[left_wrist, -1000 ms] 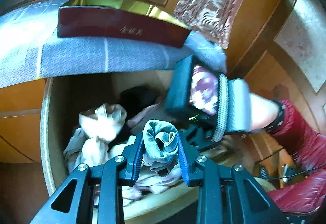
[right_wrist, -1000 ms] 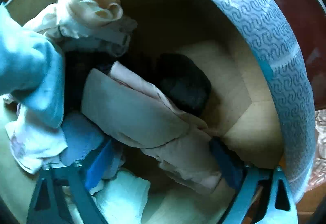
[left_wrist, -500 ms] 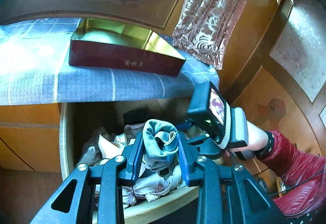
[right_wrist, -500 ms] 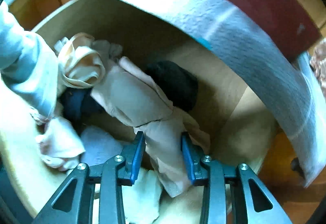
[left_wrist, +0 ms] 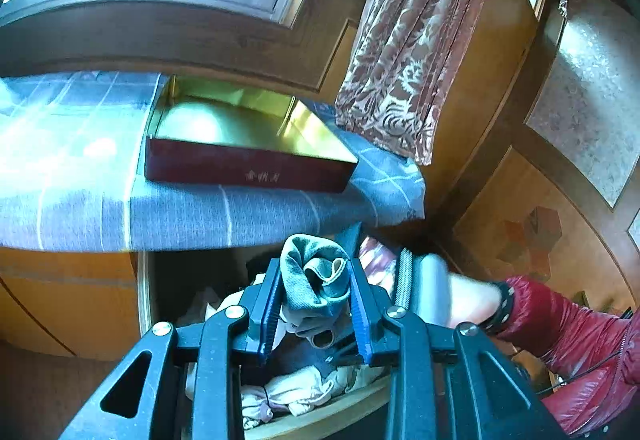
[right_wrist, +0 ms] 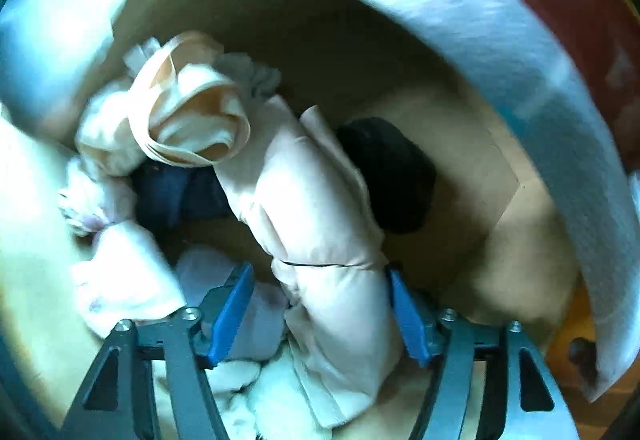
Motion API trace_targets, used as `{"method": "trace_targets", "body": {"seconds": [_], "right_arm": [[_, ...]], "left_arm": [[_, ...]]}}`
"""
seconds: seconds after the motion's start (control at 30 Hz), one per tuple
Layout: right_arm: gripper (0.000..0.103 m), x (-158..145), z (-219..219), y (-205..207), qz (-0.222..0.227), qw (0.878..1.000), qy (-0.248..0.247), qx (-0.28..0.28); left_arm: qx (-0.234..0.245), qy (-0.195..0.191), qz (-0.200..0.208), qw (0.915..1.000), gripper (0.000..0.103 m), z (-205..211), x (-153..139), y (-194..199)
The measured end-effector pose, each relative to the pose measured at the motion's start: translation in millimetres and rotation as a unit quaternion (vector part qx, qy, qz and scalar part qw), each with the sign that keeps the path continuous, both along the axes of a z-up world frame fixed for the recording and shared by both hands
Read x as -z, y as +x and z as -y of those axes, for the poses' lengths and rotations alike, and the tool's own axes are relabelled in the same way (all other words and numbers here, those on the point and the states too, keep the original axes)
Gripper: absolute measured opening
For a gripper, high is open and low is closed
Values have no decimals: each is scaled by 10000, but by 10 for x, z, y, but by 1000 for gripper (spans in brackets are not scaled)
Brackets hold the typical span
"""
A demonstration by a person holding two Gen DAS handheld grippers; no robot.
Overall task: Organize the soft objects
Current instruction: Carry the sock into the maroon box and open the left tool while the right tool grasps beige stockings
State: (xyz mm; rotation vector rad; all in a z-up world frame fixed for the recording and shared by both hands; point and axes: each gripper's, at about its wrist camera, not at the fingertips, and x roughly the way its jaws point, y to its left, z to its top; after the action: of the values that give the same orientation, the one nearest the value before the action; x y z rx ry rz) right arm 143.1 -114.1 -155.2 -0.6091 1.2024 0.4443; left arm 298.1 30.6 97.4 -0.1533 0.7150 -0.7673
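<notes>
Below the cloth-covered ledge, the left gripper [left_wrist: 316, 304] pinches a rolled teal sock [left_wrist: 314, 276] between its blue pads, holding it clear above the open drawer [left_wrist: 144, 280]. On the grey-blue patterned cloth [left_wrist: 224, 212] over the ledge sits a dark red box [left_wrist: 248, 170] with a gold lining, its long side along the cloth's front edge and gold characters on that side. A patterned brown curtain [left_wrist: 404, 72] hangs past the cloth's right corner. At the right of the left-wrist view a hand [left_wrist: 468, 300] with a red sleeve [left_wrist: 560, 324] carries the other tool down into the drawer. The right gripper [right_wrist: 320, 316] points steeply into the drawer, jaws spread; they have just been opening, and a pale pink folded garment [right_wrist: 316, 212] lies between them, its right edge just beside the right pad, the left pad apart from it. Whether the right pad touches the fabric cannot be told. Around the pink garment inside the drawer: a cream rolled bundle [right_wrist: 192, 112] toward the far left corner, a dark blue piece [right_wrist: 176, 196] under it, a black roll [right_wrist: 388, 172] against the garment's right side, and white and pale lilac pieces [right_wrist: 128, 280] along the near edge. The drawer's bare floor [right_wrist: 516, 236] shows at its right side.
</notes>
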Motion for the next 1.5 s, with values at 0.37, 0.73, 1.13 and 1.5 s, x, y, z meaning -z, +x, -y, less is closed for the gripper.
{"method": "trace_targets", "body": {"seconds": [0.37,0.73,1.13,1.5], "right_arm": [[51,-99,225,-85,339,9951,593,720],[50,-251,513,-226,472,9873,1079,1062],[50,-360,899,-234,488,9818,1521,1031],[50,-567,1141,-287,439,9791,1708,1016]], "left_arm": [[-172,-49,568,9982,31,9,-494,228],[-687,116,776,9945,31,360,-971,1260],[-1271,608,-592,9882,31,602,-433,2973],[-1629,945,-578,9804,46,776,-185,3552]]}}
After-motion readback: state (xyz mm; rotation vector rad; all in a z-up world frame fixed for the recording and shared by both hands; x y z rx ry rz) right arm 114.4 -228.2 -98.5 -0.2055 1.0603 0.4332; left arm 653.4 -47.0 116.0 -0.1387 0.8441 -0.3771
